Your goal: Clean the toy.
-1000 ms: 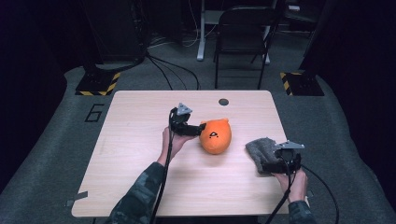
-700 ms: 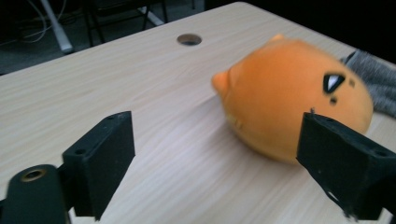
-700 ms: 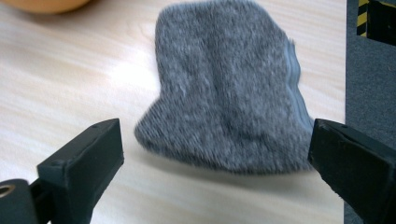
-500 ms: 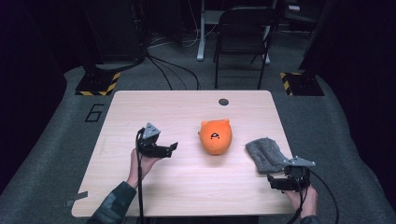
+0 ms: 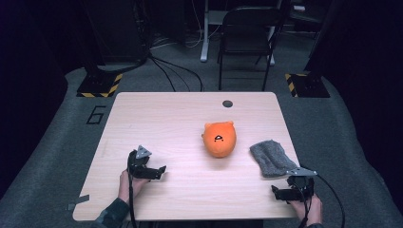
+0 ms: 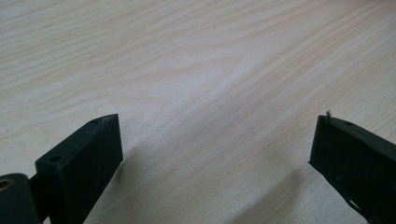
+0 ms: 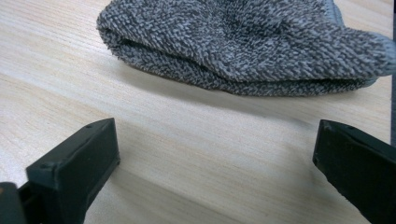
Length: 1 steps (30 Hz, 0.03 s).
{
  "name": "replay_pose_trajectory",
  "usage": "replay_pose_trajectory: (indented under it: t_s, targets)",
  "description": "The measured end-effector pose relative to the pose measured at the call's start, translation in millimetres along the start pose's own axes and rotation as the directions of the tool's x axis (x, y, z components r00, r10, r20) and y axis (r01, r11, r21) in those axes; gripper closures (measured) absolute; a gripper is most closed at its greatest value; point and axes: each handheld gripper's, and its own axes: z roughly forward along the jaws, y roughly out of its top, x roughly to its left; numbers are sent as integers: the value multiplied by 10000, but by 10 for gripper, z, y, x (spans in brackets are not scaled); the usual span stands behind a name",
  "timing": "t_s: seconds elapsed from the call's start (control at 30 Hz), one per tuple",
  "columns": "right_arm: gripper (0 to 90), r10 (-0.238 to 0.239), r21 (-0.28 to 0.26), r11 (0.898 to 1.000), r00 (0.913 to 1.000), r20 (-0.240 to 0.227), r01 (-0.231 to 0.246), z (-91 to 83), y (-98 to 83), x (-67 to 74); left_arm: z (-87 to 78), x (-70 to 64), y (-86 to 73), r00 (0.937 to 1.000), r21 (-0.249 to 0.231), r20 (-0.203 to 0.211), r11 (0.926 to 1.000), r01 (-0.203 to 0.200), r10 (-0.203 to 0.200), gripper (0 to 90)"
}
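An orange plush toy (image 5: 219, 139) with a small face lies a little right of the middle of the wooden table (image 5: 161, 118). To its right lies a folded grey knitted cloth (image 5: 272, 157), which the right gripper view shows as the cloth (image 7: 243, 42) lying just ahead of the jaws. My left gripper (image 5: 161, 172) rests low at the front left, far from the toy. Its jaws have just been opening and stand open over bare wood (image 6: 219, 135). My right gripper (image 5: 276, 192) sits by the front right edge, just short of the cloth. Its jaws have also just been opening, with nothing between them (image 7: 215, 135).
A dark round grommet (image 5: 227, 103) sits near the table's far edge. A black chair (image 5: 247, 28) stands behind the table, with cables on the floor beside it. Yellow-and-black striped floor plates (image 5: 100, 85) flank the far corners.
My left gripper has let go of the orange toy and drawn back to the front left. My right gripper has come off the grey cloth and pulled back to the front edge.
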Motion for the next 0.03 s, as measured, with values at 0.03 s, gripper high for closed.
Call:
replay_pose_trajectory:
  t_s: [0.03]
  targets:
    - [0,-51,-44,10000,10000,-85,51,4,-5,-17,5,4,-3,9999,65,-26,9999,-105,105,23]
